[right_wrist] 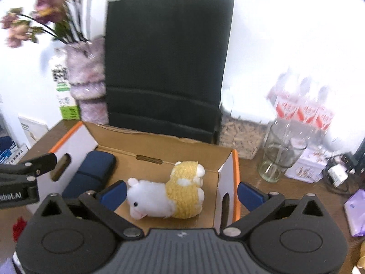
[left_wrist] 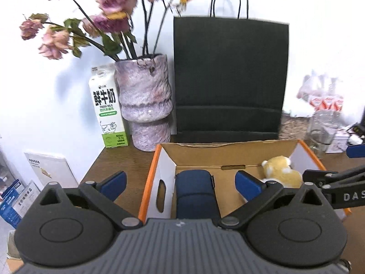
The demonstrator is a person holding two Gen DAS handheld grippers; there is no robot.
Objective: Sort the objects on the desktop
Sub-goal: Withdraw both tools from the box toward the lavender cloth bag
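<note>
An open cardboard box point(left_wrist: 157, 159) point(right_wrist: 225, 166) with orange edges sits on the brown desk. Inside lie a dark blue case point(left_wrist: 194, 189) point(right_wrist: 91, 173) on the left and a white and yellow plush toy point(right_wrist: 168, 191) point(left_wrist: 280, 171) on the right. My left gripper point(left_wrist: 181, 183) is open and empty, hovering over the box above the blue case. My right gripper point(right_wrist: 181, 194) is open and empty, its fingers wide on either side of the plush toy and the box's right wall.
A black paper bag point(left_wrist: 230, 77) stands behind the box. A stone vase point(left_wrist: 146, 100) with dried flowers and a milk carton point(left_wrist: 107, 109) stand at the back left. A glass jar point(right_wrist: 278, 155), small cartons point(right_wrist: 303, 111) and a purple packet point(right_wrist: 355, 210) are on the right.
</note>
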